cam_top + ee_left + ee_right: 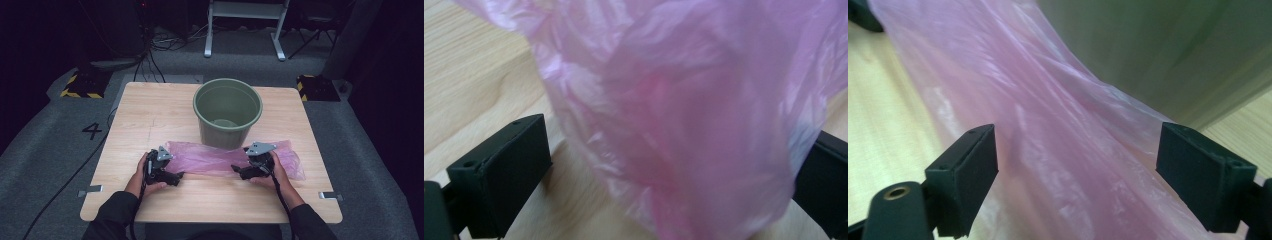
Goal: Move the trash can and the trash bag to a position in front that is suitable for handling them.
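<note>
Pale desk (150, 115), green bucket (227, 111), pink bag (215, 157) flat before it. Both tongs, left (176, 177) and right (239, 171), gape wide around the film. Best pinch one layer only, I'd say.

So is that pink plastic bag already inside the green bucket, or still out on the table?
Still out. The pink bag lies flat on the table in front of the upright green bucket.

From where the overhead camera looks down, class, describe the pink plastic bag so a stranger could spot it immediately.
Start at the light wooden table and find the green bucket standing near its far middle. Just in front of the bucket lies the pink plastic bag, stretched flat between the left tool and right tool. It alone is thin, crinkled and see-through.
</note>
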A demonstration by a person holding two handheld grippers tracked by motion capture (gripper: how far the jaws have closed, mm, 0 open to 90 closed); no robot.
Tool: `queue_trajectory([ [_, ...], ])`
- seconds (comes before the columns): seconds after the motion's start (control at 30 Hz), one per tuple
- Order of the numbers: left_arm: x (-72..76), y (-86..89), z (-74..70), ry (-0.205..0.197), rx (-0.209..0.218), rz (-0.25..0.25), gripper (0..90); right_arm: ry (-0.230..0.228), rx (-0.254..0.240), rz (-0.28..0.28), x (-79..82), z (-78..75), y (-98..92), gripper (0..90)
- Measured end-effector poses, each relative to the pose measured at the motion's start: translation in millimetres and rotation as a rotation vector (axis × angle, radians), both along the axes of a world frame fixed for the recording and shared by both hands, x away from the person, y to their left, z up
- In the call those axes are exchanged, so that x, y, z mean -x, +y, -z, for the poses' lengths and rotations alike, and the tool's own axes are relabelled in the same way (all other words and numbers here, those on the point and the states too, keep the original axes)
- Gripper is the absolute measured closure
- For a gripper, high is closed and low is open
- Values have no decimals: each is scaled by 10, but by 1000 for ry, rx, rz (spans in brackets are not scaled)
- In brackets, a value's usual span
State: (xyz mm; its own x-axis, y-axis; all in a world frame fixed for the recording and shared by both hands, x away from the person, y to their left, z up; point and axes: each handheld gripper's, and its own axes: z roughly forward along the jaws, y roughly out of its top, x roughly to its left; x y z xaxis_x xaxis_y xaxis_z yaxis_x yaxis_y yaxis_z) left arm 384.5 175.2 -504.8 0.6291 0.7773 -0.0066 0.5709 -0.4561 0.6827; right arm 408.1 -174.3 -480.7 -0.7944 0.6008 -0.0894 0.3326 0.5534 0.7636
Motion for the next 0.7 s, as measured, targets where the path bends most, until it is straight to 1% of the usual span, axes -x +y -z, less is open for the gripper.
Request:
queue_trajectory([
  [0.03,-32,-48,1,-4,-1,9,2,4,14,2,-16,20,8,166],
  [0.1,-48,-73,-1,-1,-2,13,2,1,21,12,-19,27,14,166],
  [0.17,-76,-122,-1,-5,-2,23,3,9,15,13,-16,23,20,170],
  [0.2,-88,-155,-2,2,2,23,3,-1,22,11,-8,11,27,170],
  [0.23,-103,-185,-4,0,-3,27,3,-10,30,19,7,-17,35,171],
  [0.3,-124,-249,-1,-4,-1,35,3,-2,21,19,11,-26,38,172],
  [0.33,-130,-276,-1,-1,2,37,3,-6,26,21,20,-32,44,172],
  [0.37,-139,-295,1,-2,4,39,3,-16,41,30,17,-24,50,174],
  [0.4,-146,-305,-5,-1,-5,42,3,-16,41,30,17,-24,50,174],
  [0.43,-151,-312,-2,-6,-3,42,3,-3,39,45,-16,10,32,176],
  [0.47,-151,-312,-2,-6,-3,42,3,-3,39,45,-16,10,32,176],
  [0.5,-146,-301,-2,-4,-2,45,3,20,33,64,-62,59,3,174],
  [0.53,-146,-301,-2,-4,-2,45,3,20,33,64,-62,59,3,174],
  [0.57,-137,-291,0,1,4,41,3,40,32,73,-104,98,-32,176],
  [0.7,-137,-260,-6,0,-5,42,3,53,42,90,-143,143,-72,178],
])
